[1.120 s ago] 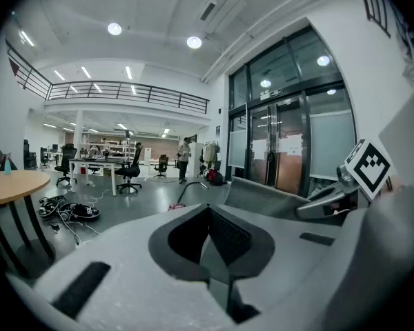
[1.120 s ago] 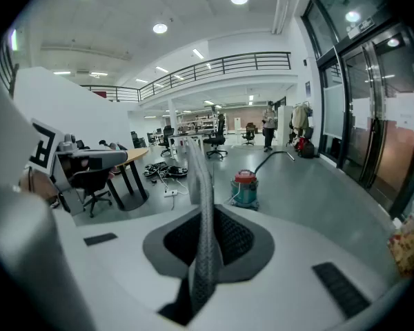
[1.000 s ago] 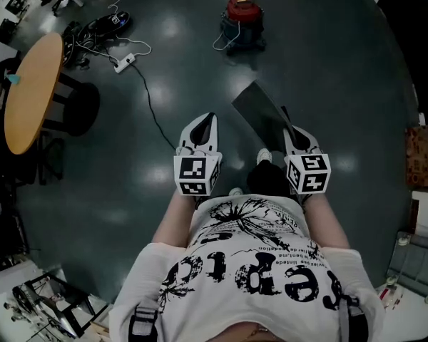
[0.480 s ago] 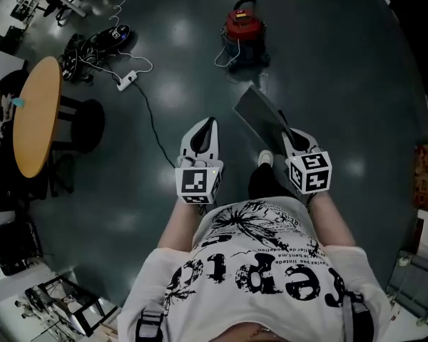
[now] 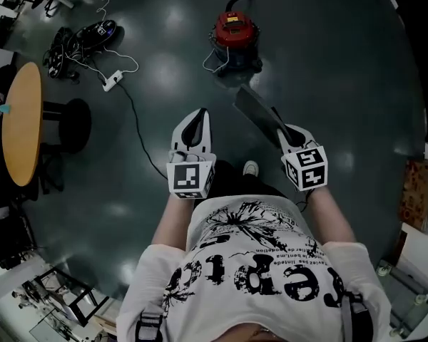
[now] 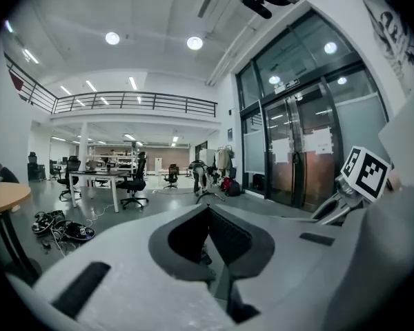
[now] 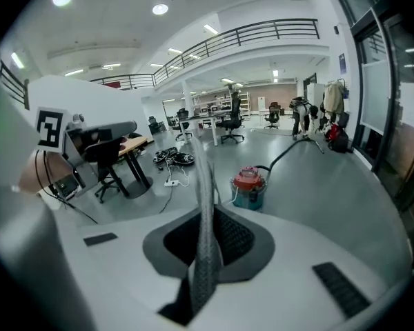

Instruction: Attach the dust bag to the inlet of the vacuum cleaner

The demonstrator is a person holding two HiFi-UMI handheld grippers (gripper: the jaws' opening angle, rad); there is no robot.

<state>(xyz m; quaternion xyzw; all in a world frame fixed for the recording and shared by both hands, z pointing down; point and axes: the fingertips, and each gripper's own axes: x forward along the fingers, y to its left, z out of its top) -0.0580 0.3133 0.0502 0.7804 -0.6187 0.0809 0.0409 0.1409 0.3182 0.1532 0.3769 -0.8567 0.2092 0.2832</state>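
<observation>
Clamping the dust bag edge-on, the right gripper held it out front, well apart from the red vacuum cleaner on the floor. The left gripper was clenched, empty. Judged best: use it to square the bag's collar on the inlet.

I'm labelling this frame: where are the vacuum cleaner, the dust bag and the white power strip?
vacuum cleaner [image 5: 235,28], head view, on its red lid.
dust bag [image 5: 257,113], head view, middle of the flat grey sheet.
power strip [image 5: 113,82], head view, on its white body.
</observation>
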